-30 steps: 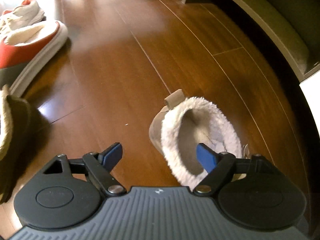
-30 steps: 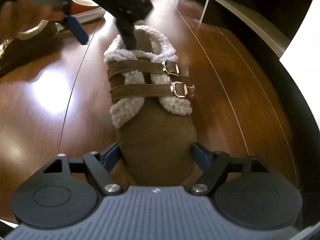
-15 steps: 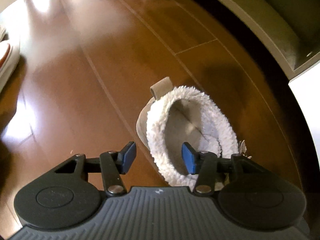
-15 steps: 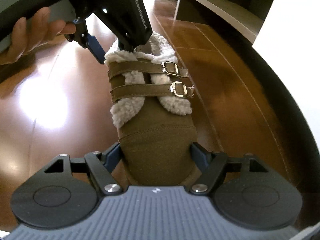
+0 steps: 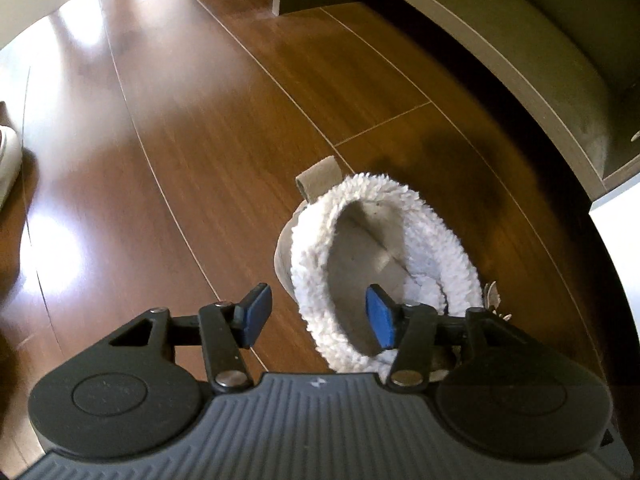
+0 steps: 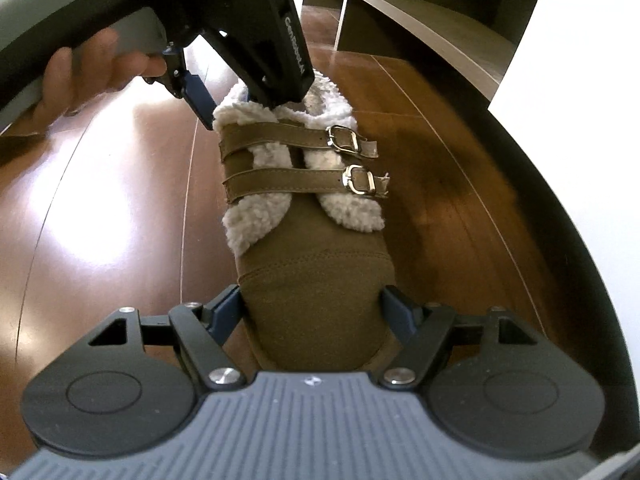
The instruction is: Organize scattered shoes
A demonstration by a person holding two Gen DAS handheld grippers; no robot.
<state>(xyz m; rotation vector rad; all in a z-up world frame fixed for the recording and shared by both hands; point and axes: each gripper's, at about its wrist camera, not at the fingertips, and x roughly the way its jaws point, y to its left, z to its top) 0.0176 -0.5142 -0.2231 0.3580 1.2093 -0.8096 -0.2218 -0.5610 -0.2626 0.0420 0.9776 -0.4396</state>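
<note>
- Your right gripper [image 6: 310, 308] has its two blue-padded fingers [image 6: 228, 312] pressed against either side of the toe of the olive-brown suede boot with white fleece lining and two buckled straps [image 6: 308, 248]; it is clamped on the toe, which sits deep between the jaws, close to the gripper body.
- Holding the toe that way seems meant to steady the front of the boot while your other tool works at the collar.
- Your left gripper [image 5: 316, 316] straddles the near-left fleece rim of the boot's opening: one blue finger [image 5: 256, 312] sits outside the collar, the other inside the shaft. The jaws stand apart with a gap on the outer side, so they are parted and not yet pinching the rim.
- In the right wrist view the same left tool comes down from above onto the back of the collar, your hand [image 6: 80, 76] wrapped round its grey handle.
- The boot stands upright on the dark glossy wooden plank floor [image 5: 180, 140], sole down, its pull tab pointing away from the left camera. Whether the sole is lifted slightly I cannot tell.
- The dark open-fronted shelf unit with pale edging [image 6: 440, 36] lies just beyond the boot and to the right; I judge that the boot belongs there.
- A white shoe's edge [image 5: 8, 160] shows far left, well apart.
</note>
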